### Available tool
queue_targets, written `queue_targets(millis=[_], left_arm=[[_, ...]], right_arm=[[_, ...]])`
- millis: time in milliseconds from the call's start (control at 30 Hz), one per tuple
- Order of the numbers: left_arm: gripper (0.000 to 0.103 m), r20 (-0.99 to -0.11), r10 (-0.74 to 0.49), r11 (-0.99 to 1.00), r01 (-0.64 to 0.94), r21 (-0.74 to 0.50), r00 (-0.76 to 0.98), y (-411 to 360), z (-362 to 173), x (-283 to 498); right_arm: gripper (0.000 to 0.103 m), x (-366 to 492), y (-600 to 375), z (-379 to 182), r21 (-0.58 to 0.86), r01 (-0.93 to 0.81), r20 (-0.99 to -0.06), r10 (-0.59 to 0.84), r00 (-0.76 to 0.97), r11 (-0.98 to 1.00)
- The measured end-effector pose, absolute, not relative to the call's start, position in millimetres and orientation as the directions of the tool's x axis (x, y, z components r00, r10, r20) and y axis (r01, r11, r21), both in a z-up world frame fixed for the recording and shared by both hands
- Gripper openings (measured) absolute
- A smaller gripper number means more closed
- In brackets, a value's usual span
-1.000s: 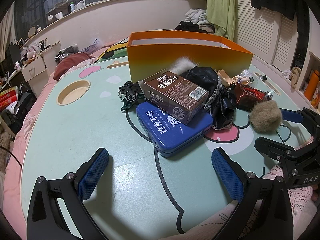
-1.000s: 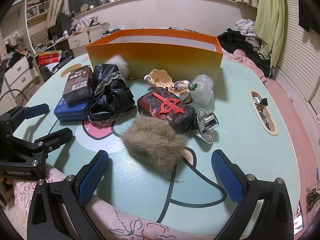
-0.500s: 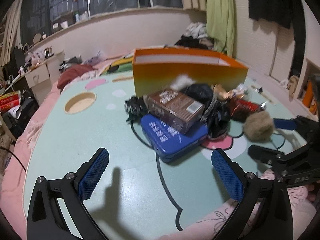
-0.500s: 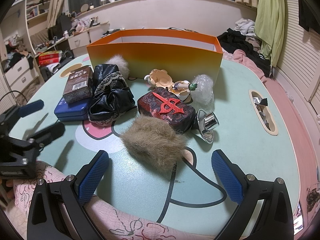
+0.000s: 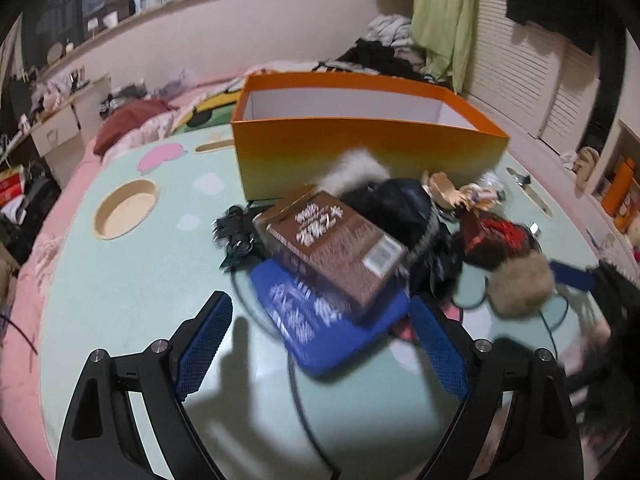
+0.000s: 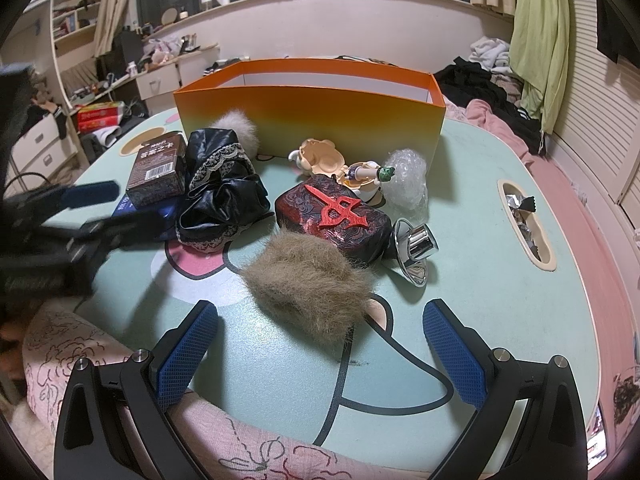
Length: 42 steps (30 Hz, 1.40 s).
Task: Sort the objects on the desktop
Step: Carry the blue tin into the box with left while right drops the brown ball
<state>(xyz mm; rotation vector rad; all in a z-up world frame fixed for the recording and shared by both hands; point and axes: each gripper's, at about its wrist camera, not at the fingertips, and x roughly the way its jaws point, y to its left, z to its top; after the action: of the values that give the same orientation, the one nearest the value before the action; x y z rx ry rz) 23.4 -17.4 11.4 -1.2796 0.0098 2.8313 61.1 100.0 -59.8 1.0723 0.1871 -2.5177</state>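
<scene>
**Lining up on the brown card box before anything goes into the orange box**

While my left hand-held gripper (image 5: 320, 332) is closing from wide with nothing yet between its pads, I read the step as a reach for the brown card box (image 5: 334, 246), which lies tilted on top of the blue tin (image 5: 328, 320) near the left of the pile. To do it well, I would bring the pads down either side of the box's long faces, clear of the tin beneath, and squeeze only once both pads face cardboard; a grip that catches the tin's edge could drag both. The left view is blurred, so I would settle before closing.

My right hand-held gripper (image 6: 320, 348) hangs wide and empty at the near edge of the counter (image 6: 500, 300), the tan fur pompom (image 6: 304, 284) just ahead of it.

Counting what I can see:
- one brown card box, one blue tin
- one small black object (image 5: 234, 232) touching the tin's far side, too blurred to name
- one black lace-trimmed pouch (image 6: 222, 200)
- two pompoms, tan and white (image 6: 236, 124)
- one dark red patterned case (image 6: 332, 220)
- one chrome funnel-shaped piece (image 6: 416, 254)
- one small figurine (image 6: 352, 172) and one wad of bubble wrap (image 6: 406, 178)
- one orange box (image 6: 312, 112) behind it all, seemingly empty from the part I can see
</scene>
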Motion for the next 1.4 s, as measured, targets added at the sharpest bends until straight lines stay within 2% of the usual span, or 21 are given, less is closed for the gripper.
queue_targets(millis=[67,167,333,500,733,800,867,900,1000,1233,1400], left_arm=[[0.087,-0.788,0.036,-0.999,-0.021,-0.028,-0.614,-18.8,5.7,9.5],[0.085,-0.784,0.067,-0.998,-0.050,-0.046,-0.617,-18.9,7.6,11.0],[0.085,-0.842,0.234,-0.968,-0.195,-0.156,-0.485,-19.1,14.4,27.4],[0.085,-0.822,0.393,-0.916,-0.250,-0.313,-0.413,-33.9,28.7,46.5],[0.085,-0.777,0.443,-0.892,-0.310,-0.330,-0.447,-28.8,46.7,58.6],[0.085,-0.769,0.427,-0.900,-0.309,-0.309,-0.476,-27.7,49.0,60.0],[0.085,-0.760,0.411,-0.907,-0.308,-0.287,-0.503,-27.0,51.9,62.1],[0.085,-0.758,0.403,-0.911,-0.305,-0.279,-0.513,-27.2,53.1,61.3],[0.085,-0.752,0.392,-0.916,-0.300,-0.266,-0.530,-32.7,56.9,61.6],[0.085,-0.703,0.400,-0.914,-0.306,-0.265,-0.588,-35.1,70.2,63.4],[0.085,-0.607,0.416,-0.909,-0.308,-0.280,-0.677,-36.8,95.8,45.2]], right_arm=[[0.103,61.2,100.0,-60.0,0.031,0.408,-0.716,-0.305,-0.628,-0.913],[0.103,61.1,100.7,-58.5,0.031,0.407,-0.714,-0.305,-0.630,-0.913],[0.101,59.6,109.6,-51.6,0.080,0.404,-0.691,-0.343,-0.637,-0.911],[0.087,62.4,116.5,-47.5,0.140,0.400,-0.661,-0.386,-0.643,-0.906],[0.073,62.9,103.3,-44.6,0.089,0.424,-0.662,-0.371,-0.651,-0.901],[0.053,62.6,104.0,-43.5,0.091,0.422,-0.655,-0.374,-0.657,-0.902],[0.038,62.7,104.5,-45.6,0.094,0.424,-0.657,-0.376,-0.653,-0.901],[0.024,62.9,106.1,-46.3,0.093,0.422,-0.657,-0.374,-0.655,-0.902],[0.023,74.5,108.3,-42.5,0.095,0.437,-0.652,-0.387,-0.651,-0.895],[0.023,93.5,111.1,-25.6,0.104,0.495,-0.564,-0.461,-0.685,-0.863],[0.023,69.2,121.6,4.8,0.158,0.475,-0.507,-0.484,-0.713,-0.866]])
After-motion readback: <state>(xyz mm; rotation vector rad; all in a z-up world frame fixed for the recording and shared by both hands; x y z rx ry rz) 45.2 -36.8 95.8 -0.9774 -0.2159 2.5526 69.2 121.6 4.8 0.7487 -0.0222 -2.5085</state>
